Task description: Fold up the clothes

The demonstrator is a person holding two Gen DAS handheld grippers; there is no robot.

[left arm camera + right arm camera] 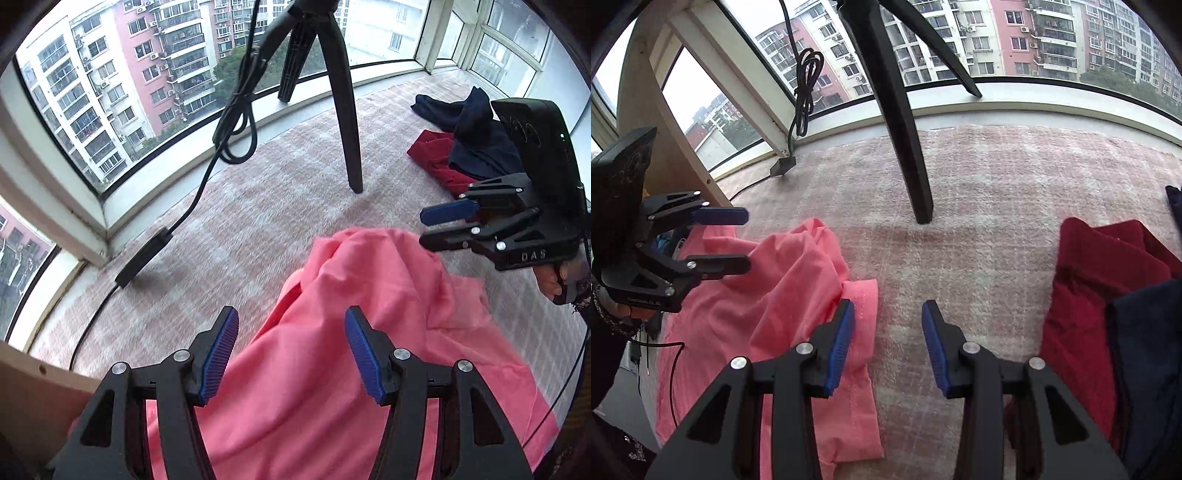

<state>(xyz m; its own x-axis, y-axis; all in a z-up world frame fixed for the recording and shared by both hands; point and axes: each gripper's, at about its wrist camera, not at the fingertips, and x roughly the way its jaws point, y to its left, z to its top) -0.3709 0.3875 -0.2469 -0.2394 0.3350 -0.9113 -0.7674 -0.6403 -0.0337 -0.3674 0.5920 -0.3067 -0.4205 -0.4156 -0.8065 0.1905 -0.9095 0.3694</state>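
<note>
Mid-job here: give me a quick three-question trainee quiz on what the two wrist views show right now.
1. True or false: the left hand-held gripper is clamped on the pink garment.
2. Which garment lies on top of the red garment? A. pink B. navy garment C. none
3. Fill in: the tripod leg stands on the ______.

Key
1. False: its jaws stand apart above the cloth, nothing between them.
2. B
3. Checked blanket. The right hand-held gripper is open over it too.
</note>
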